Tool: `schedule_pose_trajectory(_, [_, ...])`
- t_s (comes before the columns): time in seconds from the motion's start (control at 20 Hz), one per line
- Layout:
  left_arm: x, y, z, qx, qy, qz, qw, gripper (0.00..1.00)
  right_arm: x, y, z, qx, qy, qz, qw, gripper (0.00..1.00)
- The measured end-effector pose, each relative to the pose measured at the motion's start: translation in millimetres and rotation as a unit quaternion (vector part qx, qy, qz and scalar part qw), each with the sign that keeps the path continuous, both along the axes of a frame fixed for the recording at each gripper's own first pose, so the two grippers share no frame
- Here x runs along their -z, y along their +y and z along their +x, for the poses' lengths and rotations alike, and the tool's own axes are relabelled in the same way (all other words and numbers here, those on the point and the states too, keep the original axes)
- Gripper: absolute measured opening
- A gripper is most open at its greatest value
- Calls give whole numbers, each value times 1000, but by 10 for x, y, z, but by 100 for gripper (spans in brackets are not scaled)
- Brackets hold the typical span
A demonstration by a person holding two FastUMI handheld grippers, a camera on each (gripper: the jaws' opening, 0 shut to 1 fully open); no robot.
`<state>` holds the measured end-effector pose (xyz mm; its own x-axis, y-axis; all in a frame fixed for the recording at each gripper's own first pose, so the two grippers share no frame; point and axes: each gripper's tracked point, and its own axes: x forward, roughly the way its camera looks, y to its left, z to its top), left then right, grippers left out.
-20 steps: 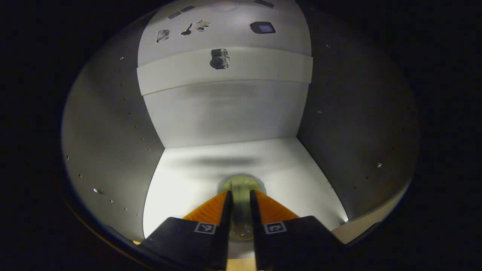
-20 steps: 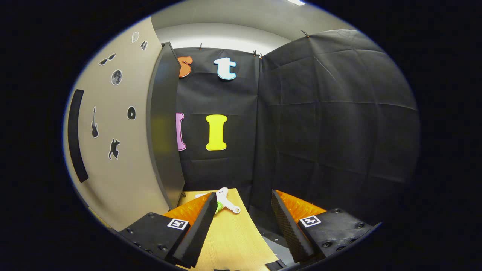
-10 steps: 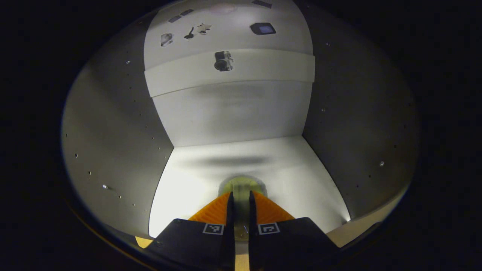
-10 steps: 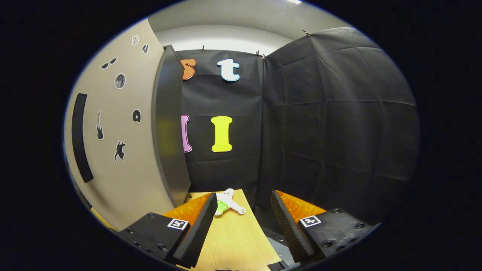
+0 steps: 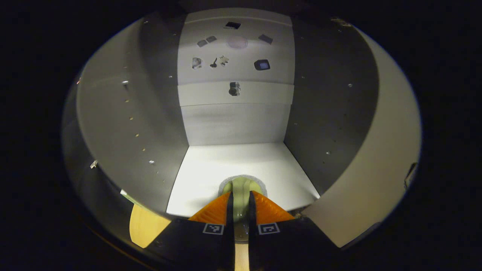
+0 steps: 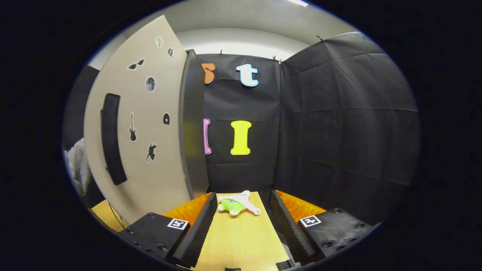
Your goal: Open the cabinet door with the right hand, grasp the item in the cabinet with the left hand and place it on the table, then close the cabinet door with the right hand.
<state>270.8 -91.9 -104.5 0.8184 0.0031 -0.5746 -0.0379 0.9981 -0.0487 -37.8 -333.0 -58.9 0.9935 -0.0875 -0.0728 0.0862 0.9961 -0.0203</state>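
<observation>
A pale green item (image 5: pixel 241 192) sits pinched between the left gripper (image 5: pixel 241 210)'s two fingers, both pressing on it, at the front edge of the white cabinet floor (image 5: pixel 211 169); grey side walls (image 5: pixel 124 131) rise around it. The right gripper (image 6: pixel 244 222) hangs spread wide, holding nothing, over the wooden table (image 6: pixel 241 241); the open cabinet door (image 6: pixel 150 124) with its dark handle (image 6: pixel 112 137) stands just left; a small plush toy (image 6: pixel 236 204) lies on the table ahead.

Right gripper (image 6: pixel 244 222) gapes beside open cabinet door (image 6: pixel 143 124), above table (image 6: pixel 241 241).
</observation>
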Motion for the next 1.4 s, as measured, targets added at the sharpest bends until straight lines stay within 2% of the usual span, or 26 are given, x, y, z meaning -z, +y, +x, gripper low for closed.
schedule_pose_trajectory(0.3, [-1,-26,-980,21,-18,-6,1000,18,-121,469,-540,-4,-11,-2,1000,91])
schedule_pose_trajectory(0.45, [251,-121,-1408,32,-3,-32,999,19,-151,653,-840,-1,-8,0,1000,91])
schedule_pose_trajectory(0.75, [796,-202,-2033,44,26,-40,998,19,-329,975,-1290,-3,-23,-11,1000,91])
schedule_pose_trajectory(1.05, [1268,-324,-2304,39,42,-59,997,19,-367,1077,-1365,-18,-28,-6,999,92])
schedule_pose_trajectory(1.3, [1963,-479,-2466,22,74,-75,994,19,-269,995,-1266,-34,-9,-5,999,92])
schedule_pose_trajectory(1.35, [2116,-503,-2488,19,77,-74,994,19,-248,978,-1247,-37,-7,-4,999,89])
schedule_pose_trajectory(1.4, [2264,-520,-2508,16,79,-72,994,19,-225,953,-1229,-39,-3,-3,999,92])
